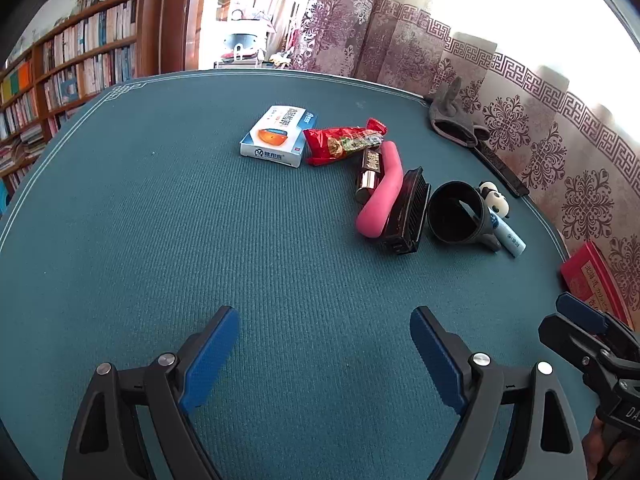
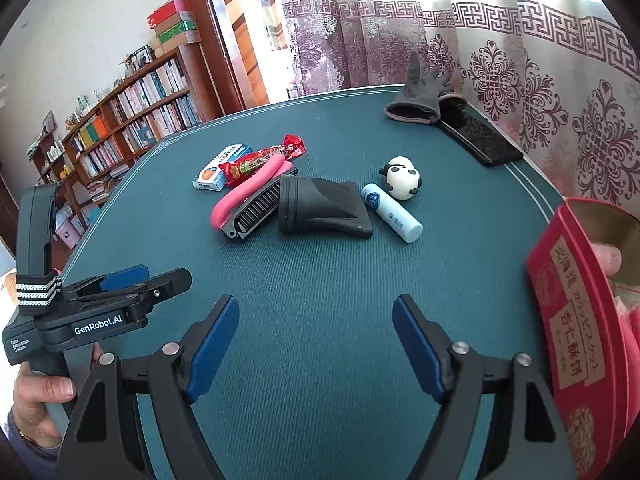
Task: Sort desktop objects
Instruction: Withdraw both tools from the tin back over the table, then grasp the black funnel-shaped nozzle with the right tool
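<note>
Left wrist view: the left gripper point(image 1: 324, 356) hovers with its tongs apart above the green mat point(image 1: 160, 240); the clutter lies well ahead, where the pink handle point(image 1: 382, 196) looks soft, light and easily pinched mid-length.

Right wrist view: the right gripper point(image 2: 316, 344) is likewise spread and empty; the black nozzle point(image 2: 324, 210) lying mid-mat seems rigid, best taken across its narrow end.

Black angular frames on the right gripper point(image 2: 316, 340), blue ribbed pads lining the jaws, silver round screws at the pivots. Same build on the left gripper point(image 1: 325, 356). White "GenRobot.AI" lettering on its black body, a black-and-white striped strap, and a bare-skinned hand point(image 2: 38, 394) around the grey handle.
</note>
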`<state>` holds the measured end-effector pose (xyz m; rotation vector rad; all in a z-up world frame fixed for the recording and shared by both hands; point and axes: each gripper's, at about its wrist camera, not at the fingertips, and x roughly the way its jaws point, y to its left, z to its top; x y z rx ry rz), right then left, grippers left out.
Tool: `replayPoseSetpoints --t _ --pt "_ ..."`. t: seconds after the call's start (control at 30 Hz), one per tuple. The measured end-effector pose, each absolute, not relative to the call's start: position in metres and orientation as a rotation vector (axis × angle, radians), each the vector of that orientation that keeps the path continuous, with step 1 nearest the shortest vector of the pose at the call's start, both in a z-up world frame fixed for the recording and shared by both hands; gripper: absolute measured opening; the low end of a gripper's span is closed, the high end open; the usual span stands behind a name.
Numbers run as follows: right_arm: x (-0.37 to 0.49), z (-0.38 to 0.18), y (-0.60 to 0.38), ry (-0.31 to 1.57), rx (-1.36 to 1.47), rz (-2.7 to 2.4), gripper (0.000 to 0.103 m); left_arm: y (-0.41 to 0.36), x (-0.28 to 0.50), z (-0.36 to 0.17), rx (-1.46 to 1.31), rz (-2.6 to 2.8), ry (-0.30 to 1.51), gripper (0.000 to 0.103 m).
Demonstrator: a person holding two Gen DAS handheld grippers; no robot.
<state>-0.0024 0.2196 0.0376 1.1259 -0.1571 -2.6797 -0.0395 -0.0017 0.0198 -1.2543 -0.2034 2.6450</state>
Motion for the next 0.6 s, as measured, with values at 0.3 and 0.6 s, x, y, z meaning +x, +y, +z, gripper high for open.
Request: replayPoseSetpoints --t 0.3,0.6 --pt "-0.037 0.026 0.199 0.063 1.161 -2.675 0.082 -0.004 -0.038 0.019 -1.231 2.641 -0.215 0.103" --pt "-0.070 0.014 0.191 0.340 1.212 -2.730 0.083 -0.007 -0.039 0.018 -1.226 2.624 -0.238 0.103"
